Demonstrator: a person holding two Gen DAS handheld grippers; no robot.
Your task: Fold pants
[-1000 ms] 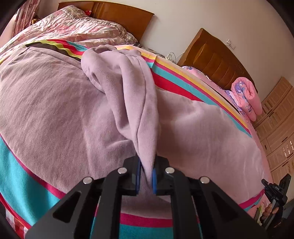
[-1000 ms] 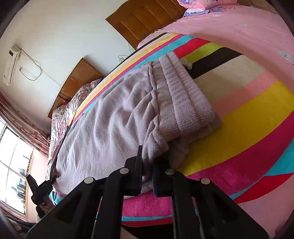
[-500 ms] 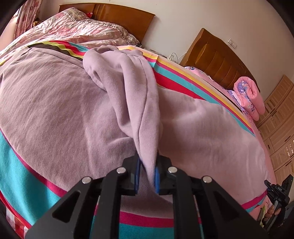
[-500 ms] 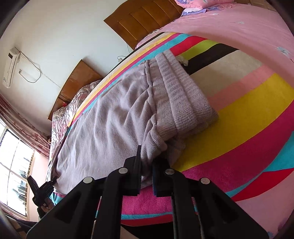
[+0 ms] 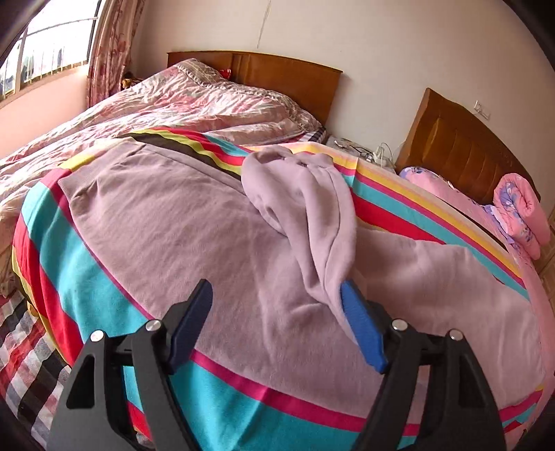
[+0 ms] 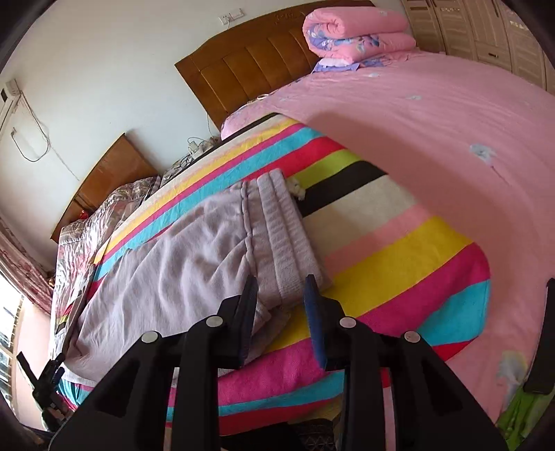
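Lilac fleece pants lie spread on a striped blanket on the bed. One leg end is bunched in a ridge over the flat part and drapes against my right blue pad. My left gripper is open and holds nothing. In the right wrist view the pants lie flat with the ribbed waistband folded in layers near me. My right gripper is open, its jaws on either side of the waistband corner.
A quilted pink bedspread covers the far bed by the window. Wooden headboards stand against the wall. A rolled pink blanket lies on the pink sheet. The left gripper shows at the far bed edge.
Both grippers have opened and let go of the pants. The held fabric has dropped onto the bed. Both cameras have pulled back and tilted up.
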